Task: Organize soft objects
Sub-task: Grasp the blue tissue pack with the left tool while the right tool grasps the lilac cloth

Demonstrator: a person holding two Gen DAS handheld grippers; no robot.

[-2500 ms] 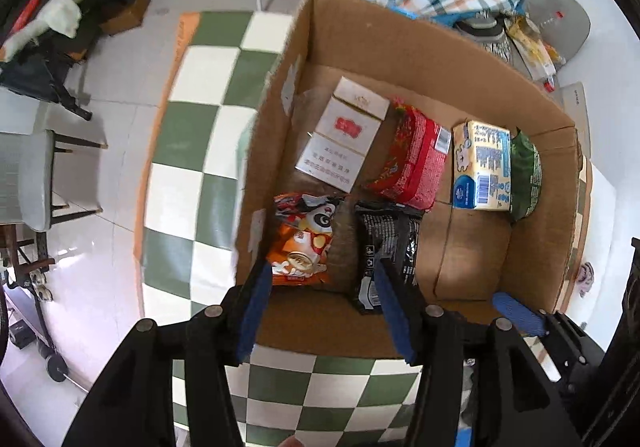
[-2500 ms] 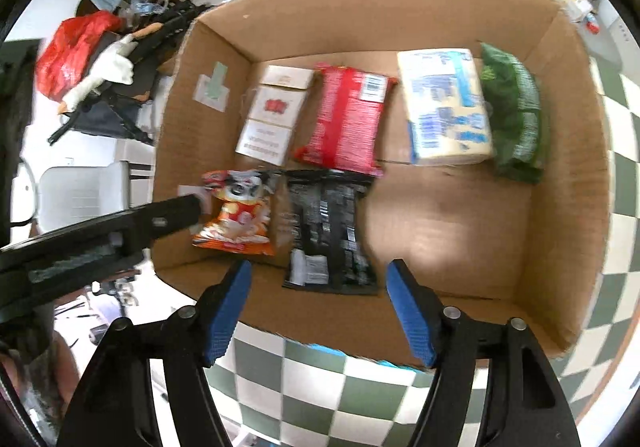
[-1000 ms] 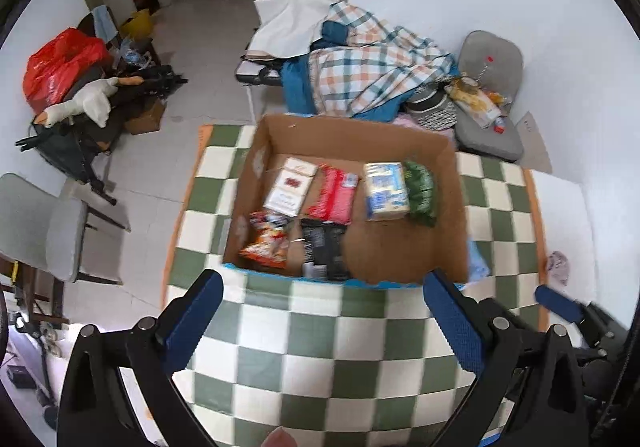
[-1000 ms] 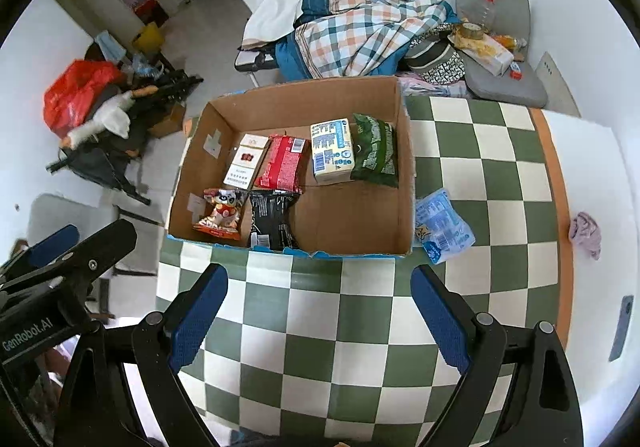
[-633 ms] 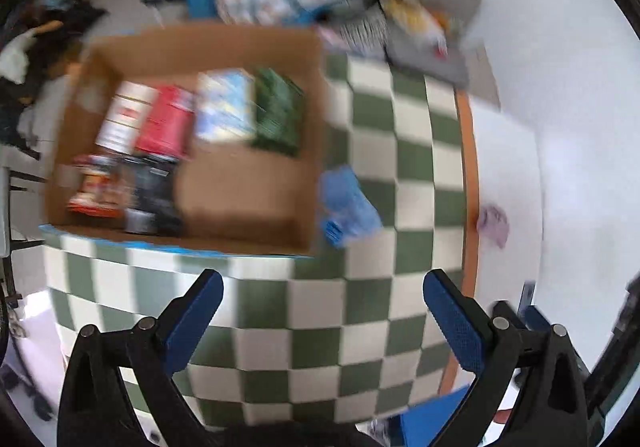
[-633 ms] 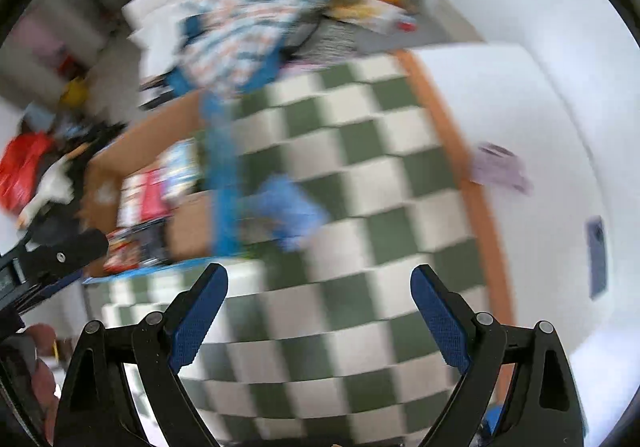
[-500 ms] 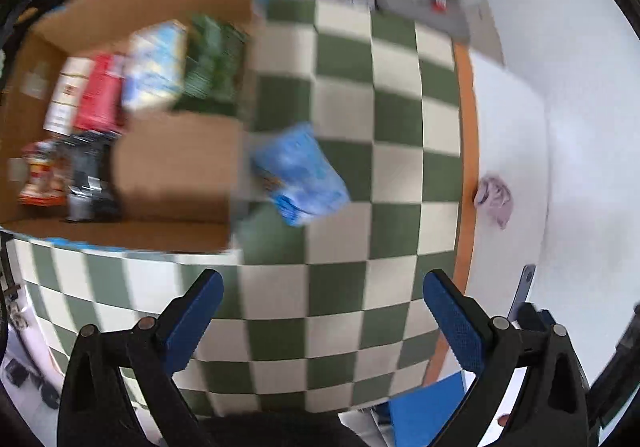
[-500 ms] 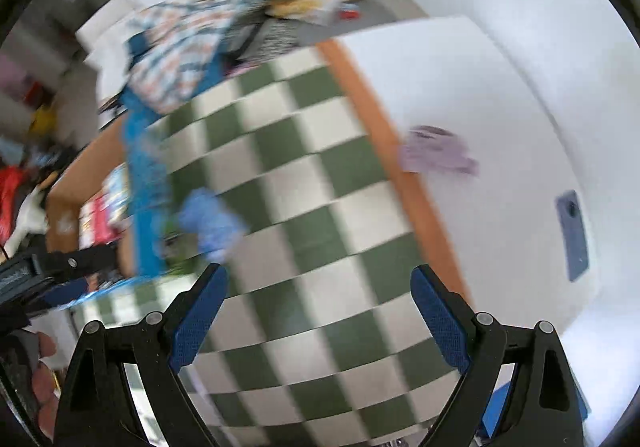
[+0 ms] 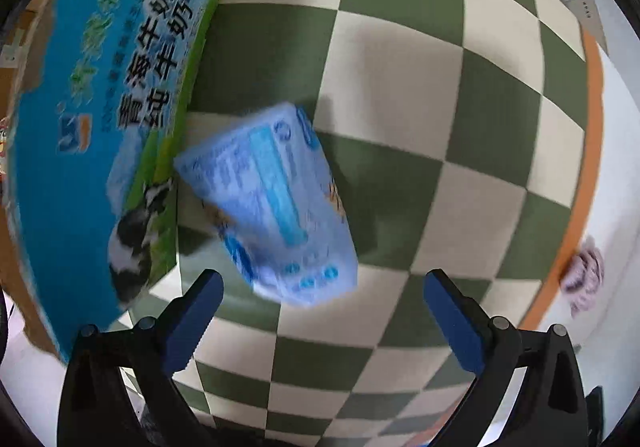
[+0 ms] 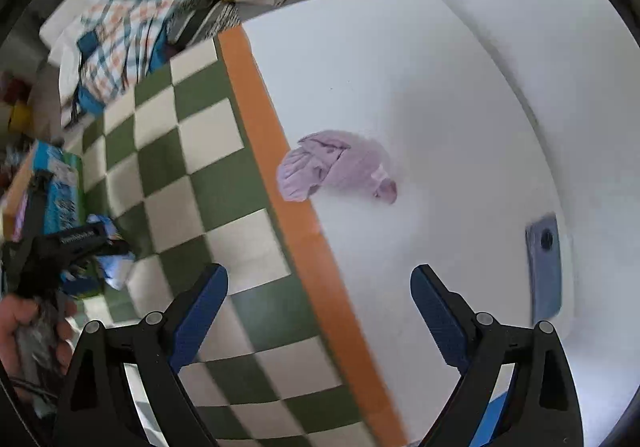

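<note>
Left gripper, jaws spread wide and empty, lines up on the blue soft pack just ahead; right gripper, equally spread, faces the lilac cloth.

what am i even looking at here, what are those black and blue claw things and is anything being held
They are two hand-held grippers, one in each of a person's hands, each with a fisheye camera looking along its fingers. The left gripper is open, empty, aimed at a light blue soft pack lying on the checkered mat beside a printed box. The right gripper, also open and empty, faces a crumpled lilac cloth on the white table. The right view also shows the person's hand holding the left tool.
</note>
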